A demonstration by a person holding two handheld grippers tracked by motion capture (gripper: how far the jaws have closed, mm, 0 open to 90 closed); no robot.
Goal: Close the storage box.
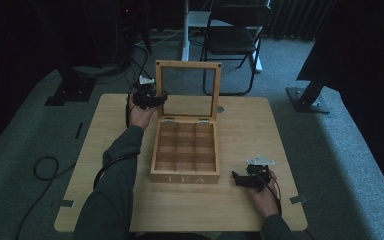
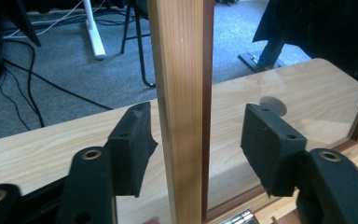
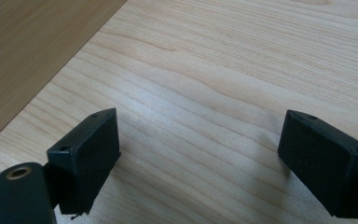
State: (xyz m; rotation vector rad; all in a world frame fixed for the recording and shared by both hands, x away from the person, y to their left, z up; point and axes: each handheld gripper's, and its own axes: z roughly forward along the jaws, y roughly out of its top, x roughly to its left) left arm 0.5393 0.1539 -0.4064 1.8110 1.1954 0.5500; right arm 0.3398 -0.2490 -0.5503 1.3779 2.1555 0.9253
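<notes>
At a light wooden surface [image 1: 260, 130], we see a person working a gripper in each hand beside an open wooden tea box [image 1: 185, 172], marked "TEA" on its front wall and divided inside into a grid of compartments. The box sits near the middle of the surface, its glass-paned lid [image 1: 188, 66] standing upright on hinges at the far side.

The left gripper [image 1: 156, 99] reaches to the lid's left frame post [image 2: 182, 107]. In the left gripper view that wooden post runs upright between the two black fingers [image 2: 130, 149], and we see a gap on both sides, wider on the right; the fingers straddle the post without pressing on it.

The right gripper [image 1: 240, 179] rests low at the near right of the surface, just beside the box's front right corner. In the right gripper view its fingers [image 3: 88, 158] stand wide apart over bare wood grain, holding nothing, with the box's darker wall [image 3: 32, 51] at upper left.

A dark chair [image 1: 235, 35] stands on the grey carpet beyond.
</notes>
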